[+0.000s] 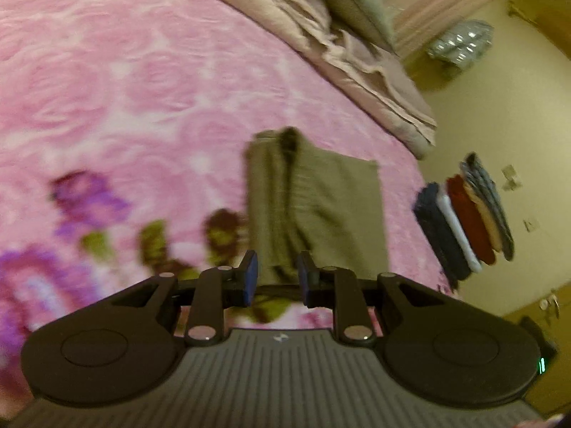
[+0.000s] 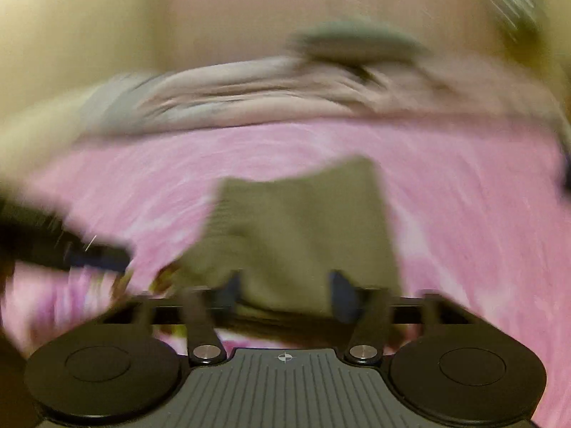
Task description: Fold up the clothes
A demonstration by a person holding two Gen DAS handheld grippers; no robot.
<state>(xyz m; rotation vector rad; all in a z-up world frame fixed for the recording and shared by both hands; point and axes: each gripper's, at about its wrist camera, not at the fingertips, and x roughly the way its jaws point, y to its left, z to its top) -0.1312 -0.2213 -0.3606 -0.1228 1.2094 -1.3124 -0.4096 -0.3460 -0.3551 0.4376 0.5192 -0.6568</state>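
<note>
Olive-brown knit, ribbed and fairly thick, makes up the garment in hand; it lies partly folded on the pink blanket, near edge toward both grippers, far end showing a dark collar-like opening. Left gripper: blue-padded fingers stand apart with a bunched ridge of the knit running between them; whether the pads actually pinch the cloth I cannot tell, as a gap shows at each side. Right gripper: fingers spread wide, the garment's near hem lying between them and not clamped, so it reads as released, though the view is badly smeared by motion. To the left in the right wrist view, a dark blurred bar, likely the other tool. Judged step: mid-fold, the body already narrowed lengthwise to a long panel, near hem being taken up. Next move likely calls for both tools to close on the near corners, lift evenly, and carry the hem to the far end; heavy knit should drape and hold a crease poorly, so a low, slow carry seems wise. Blanket is plush, embossed with rose swirls, purple and green flowers printed near left. Farther right, a stack of folded clothes, navy, white, red, tan, grey. Farthest, a rumpled mauve quilt with a grey-green pillow on it.
</note>
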